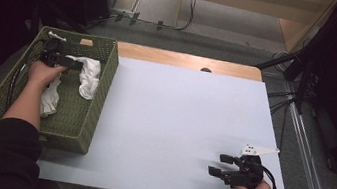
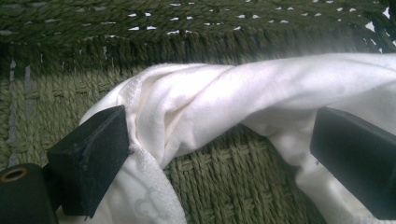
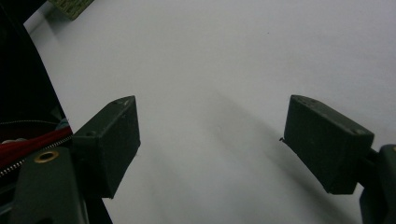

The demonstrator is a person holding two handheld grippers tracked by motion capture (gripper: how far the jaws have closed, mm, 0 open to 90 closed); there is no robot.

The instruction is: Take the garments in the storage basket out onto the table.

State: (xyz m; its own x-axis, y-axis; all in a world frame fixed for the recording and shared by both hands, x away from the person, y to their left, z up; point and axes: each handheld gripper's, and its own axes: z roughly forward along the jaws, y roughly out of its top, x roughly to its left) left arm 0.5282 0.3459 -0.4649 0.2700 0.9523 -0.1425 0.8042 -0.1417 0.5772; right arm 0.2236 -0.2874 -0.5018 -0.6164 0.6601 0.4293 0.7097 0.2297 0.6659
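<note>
nearest the person, at the lower right of the high view, the right gripper [image 1: 220,165] is held low over the flat white surface [image 1: 172,125], well apart from everything else; its jaws are spread wide with only bare white sheet seen between them in the right gripper view [image 3: 210,140]

farther off at the left, the rectangular olive-green woven basket [image 1: 97,99] is set at the surface's left edge, and the left gripper [image 1: 77,64] is reached down into it

in the left gripper view [image 2: 219,140] the jaws are seen spread, with a fold of the crumpled white cloth [image 2: 224,100] bridging the gap between them and touching both jaws; the cloth [image 1: 89,76] is draped over the woven basket floor [image 2: 224,182], close to the basket's right wall, with another white bunch lying nearer the person's forearm
</note>
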